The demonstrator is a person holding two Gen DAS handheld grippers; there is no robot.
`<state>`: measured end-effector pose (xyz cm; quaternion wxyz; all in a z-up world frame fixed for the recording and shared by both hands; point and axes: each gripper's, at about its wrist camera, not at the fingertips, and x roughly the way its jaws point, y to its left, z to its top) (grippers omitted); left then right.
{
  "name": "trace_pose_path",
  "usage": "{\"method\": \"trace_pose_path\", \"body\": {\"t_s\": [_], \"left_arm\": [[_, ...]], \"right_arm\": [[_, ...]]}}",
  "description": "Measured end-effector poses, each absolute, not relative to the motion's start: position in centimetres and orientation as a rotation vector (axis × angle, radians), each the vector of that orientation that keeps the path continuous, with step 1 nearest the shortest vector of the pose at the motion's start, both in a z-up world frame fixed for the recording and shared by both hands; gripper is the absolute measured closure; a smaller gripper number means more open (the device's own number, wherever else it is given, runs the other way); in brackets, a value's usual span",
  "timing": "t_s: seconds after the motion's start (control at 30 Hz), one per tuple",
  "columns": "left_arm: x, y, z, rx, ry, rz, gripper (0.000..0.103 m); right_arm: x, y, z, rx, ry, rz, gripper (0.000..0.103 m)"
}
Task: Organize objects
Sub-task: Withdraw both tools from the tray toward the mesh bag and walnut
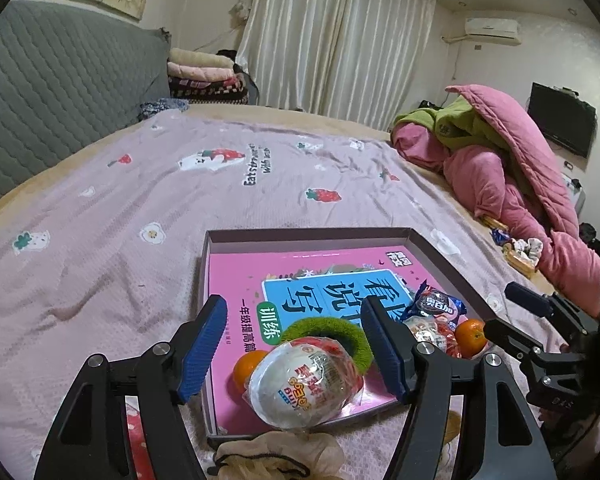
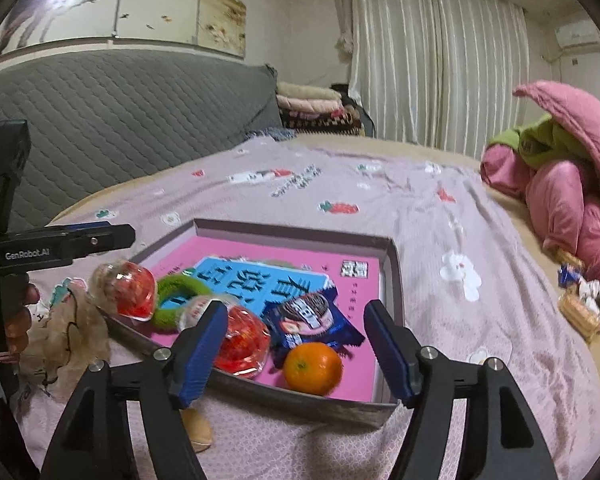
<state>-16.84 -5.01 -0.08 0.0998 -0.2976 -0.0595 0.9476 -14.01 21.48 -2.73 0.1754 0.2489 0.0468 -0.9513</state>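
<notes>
Oranges and wrapped snacks lie nearest us in the shallow box (image 2: 392,272) on the bed: one orange (image 2: 313,368) sits between our right gripper (image 2: 296,352) pads, untouched, jaws parted. Our left gripper (image 1: 296,344) also gapes empty above the wrapped egg (image 1: 304,384). Beyond, a pink book (image 1: 236,276) lines the box; farther off lies the pink quilt (image 1: 520,184).

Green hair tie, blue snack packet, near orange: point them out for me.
green hair tie (image 2: 168,286), right wrist view, left side of loop.
blue snack packet (image 2: 314,312), right wrist view, printed front.
orange (image 2: 313,368), right wrist view, middle of peel.
</notes>
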Motion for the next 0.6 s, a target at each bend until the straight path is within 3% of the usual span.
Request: {"method": "trace_pose_path", "body": {"t_s": [0.6], "left_arm": [[-13.0,-6.6,1.1,-0.83,-0.19,2.841,0.031]], "right_arm": [[-10.8,19.9,-2.1,0.639,0.17,-2.688,0.03]]}}
